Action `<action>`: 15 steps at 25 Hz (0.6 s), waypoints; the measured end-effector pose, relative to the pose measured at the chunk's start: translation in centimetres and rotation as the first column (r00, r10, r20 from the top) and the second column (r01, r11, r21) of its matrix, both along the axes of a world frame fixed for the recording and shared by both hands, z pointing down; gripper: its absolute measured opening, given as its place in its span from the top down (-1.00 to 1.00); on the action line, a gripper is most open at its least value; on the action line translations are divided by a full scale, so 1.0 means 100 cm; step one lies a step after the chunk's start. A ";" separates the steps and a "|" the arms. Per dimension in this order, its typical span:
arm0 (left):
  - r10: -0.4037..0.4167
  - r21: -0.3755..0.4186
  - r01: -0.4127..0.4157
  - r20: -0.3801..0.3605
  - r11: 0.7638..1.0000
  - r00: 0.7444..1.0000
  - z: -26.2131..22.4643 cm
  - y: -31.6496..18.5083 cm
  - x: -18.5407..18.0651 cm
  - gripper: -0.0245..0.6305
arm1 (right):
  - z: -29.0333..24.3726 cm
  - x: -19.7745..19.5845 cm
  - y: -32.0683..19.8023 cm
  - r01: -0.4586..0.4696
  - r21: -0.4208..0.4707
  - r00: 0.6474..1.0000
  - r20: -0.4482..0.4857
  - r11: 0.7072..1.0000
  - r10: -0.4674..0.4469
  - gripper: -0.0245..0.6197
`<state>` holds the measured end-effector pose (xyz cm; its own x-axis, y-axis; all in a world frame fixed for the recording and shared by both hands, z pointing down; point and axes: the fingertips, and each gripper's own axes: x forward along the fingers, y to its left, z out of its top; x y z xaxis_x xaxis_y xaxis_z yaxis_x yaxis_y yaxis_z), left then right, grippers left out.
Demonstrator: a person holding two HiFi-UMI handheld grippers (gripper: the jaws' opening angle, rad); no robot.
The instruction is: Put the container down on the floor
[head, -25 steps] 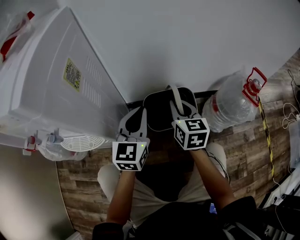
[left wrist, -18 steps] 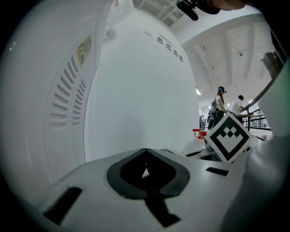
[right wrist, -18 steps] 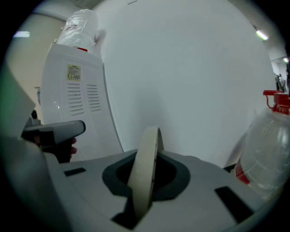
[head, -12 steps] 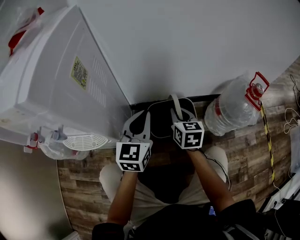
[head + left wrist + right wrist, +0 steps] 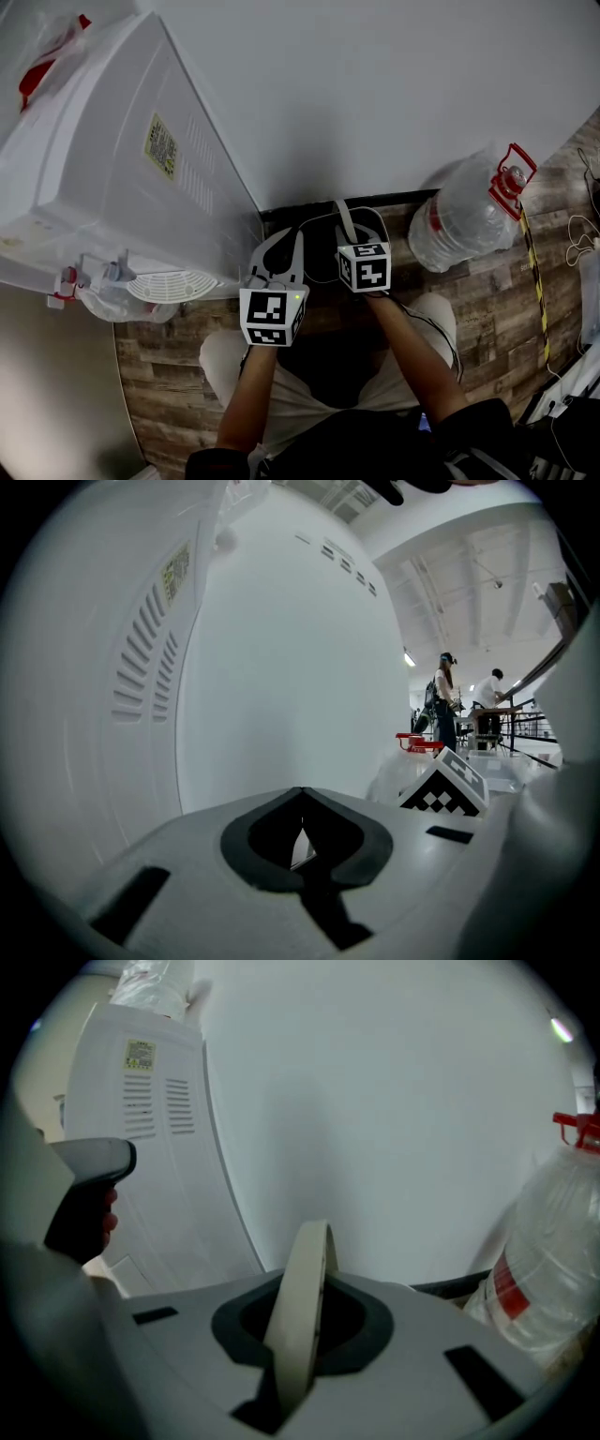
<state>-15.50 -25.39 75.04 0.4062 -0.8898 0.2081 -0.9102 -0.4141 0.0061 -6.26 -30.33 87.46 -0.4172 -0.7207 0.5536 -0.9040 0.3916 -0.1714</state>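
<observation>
Fingers of right gripper (image 5: 350, 234) clamped on pale handle (image 5: 305, 1279), carrying dark container (image 5: 321, 247) down to wooden floor (image 5: 169, 375); left gripper (image 5: 300, 797) closed, empty

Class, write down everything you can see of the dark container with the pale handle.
The container is dark, round-cornered, with a thin pale rim, seemingly plastic. Its pale band handle arches above it, clamped in the shut right gripper. It is upright, low by the white wall, between a white appliance and a clear water bottle. Whether it touches the wood-look floor cannot be told.
</observation>
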 end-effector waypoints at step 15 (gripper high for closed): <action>-0.007 -0.161 0.005 -0.010 0.987 1.000 0.068 -0.003 -0.001 0.87 | 0.036 -0.001 -0.002 -0.004 -0.059 1.000 -0.022 0.998 0.003 0.82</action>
<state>-15.62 -25.70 81.85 0.4040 -0.8473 0.3447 -0.9122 -0.4015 0.0820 -6.38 -30.50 91.04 -0.4019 -0.6881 0.6041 -0.9092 0.3783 -0.1740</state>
